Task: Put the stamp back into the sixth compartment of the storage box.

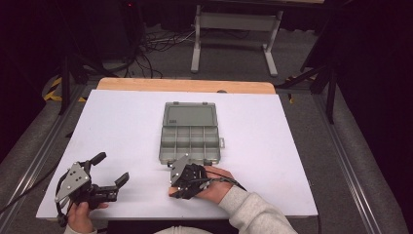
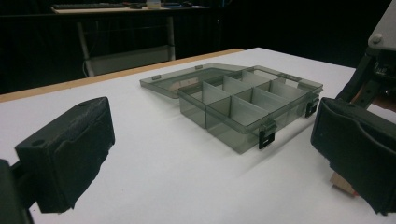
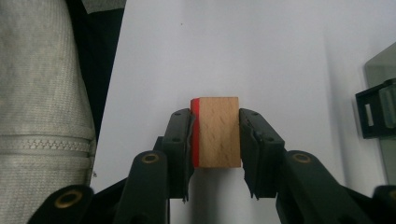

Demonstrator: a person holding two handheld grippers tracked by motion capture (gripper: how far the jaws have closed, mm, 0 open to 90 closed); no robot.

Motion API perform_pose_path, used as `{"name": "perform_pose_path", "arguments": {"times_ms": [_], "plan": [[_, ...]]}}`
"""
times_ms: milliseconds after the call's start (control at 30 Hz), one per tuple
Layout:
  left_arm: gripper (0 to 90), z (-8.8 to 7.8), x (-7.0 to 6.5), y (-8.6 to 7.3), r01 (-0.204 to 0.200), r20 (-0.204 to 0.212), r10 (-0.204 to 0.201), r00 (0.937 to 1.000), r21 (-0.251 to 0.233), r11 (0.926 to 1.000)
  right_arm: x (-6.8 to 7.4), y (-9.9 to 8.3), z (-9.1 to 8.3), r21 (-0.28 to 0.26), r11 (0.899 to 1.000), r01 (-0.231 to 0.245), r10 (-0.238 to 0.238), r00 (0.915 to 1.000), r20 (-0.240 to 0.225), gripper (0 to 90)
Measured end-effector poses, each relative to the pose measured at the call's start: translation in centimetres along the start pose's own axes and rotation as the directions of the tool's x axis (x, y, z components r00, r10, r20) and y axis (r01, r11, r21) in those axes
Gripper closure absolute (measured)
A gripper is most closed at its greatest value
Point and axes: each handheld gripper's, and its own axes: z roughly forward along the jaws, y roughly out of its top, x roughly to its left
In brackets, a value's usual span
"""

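**Two grippers out, one wooden block clamped and waiting**

One block is in play: the right gripper (image 3: 215, 135) has its jaws pressed on both sides of a small wooden block (image 3: 219, 132) with a red face, held just above the white table (image 1: 122, 126), right off the near edge of the organiser box (image 1: 190, 139). From the high view that gripper (image 1: 176, 187) sits at about six o'clock from the box, a sleeve trailing away to five. The left gripper (image 1: 113, 170) waits at eight o'clock, jaws spread wide with nothing between them, pointing across at the box (image 2: 243, 109).

The box lies open, lid flat on the far side at twelve o'clock, its compartments bare as far as I can see. To my eye the pick-up is done and the carry comes next: lift, swing the block toward twelve, and drop it into a compartment. That calls for clearing the near wall and its two dark latches (image 2: 267, 139), then lining the block up with the dividers, a snug-looking fit.

Room is generous, with open white surface at three and nine o'clock. The tight spot is the table's near edge, close behind both hands.
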Motion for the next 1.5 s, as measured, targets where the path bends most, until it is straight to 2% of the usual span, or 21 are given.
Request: {"name": "perform_pose_path", "arguments": {"times_ms": [500, 933, 1200, 1500], "plan": [[0.6, 0.0, 0.0, 0.0, -0.001, 0.001, 0.001, 1.0000, 0.000, 1.0000, 0.2, 0.9, -1.6, -0.042, 0.999, 0.023, -0.021, 0.9993, 0.032, 66.4], [0.7, 0.0, 0.0, 0.0, -0.002, 0.002, 0.002, 1.0000, 0.000, 1.0000, -0.2, 1.5, -3.1, -0.082, 0.996, 0.024, -0.020, 0.9984, 0.052, 66.4], [0.6, 0.0, 0.0, 0.0, -0.002, 0.002, 0.002, 1.0000, 0.001, 1.0000, -0.5, 1.6, -3.9, -0.111, 0.994, 0.018, -0.013, 0.9989, 0.046, 66.4], [0.7, 0.0, 0.0, 0.0, -0.002, 0.003, 0.002, 1.0000, 0.000, 1.0000, -0.8, 1.9, -4.6, -0.121, 0.992, 0.018, -0.011, 0.9983, 0.058, 66.4]]}}
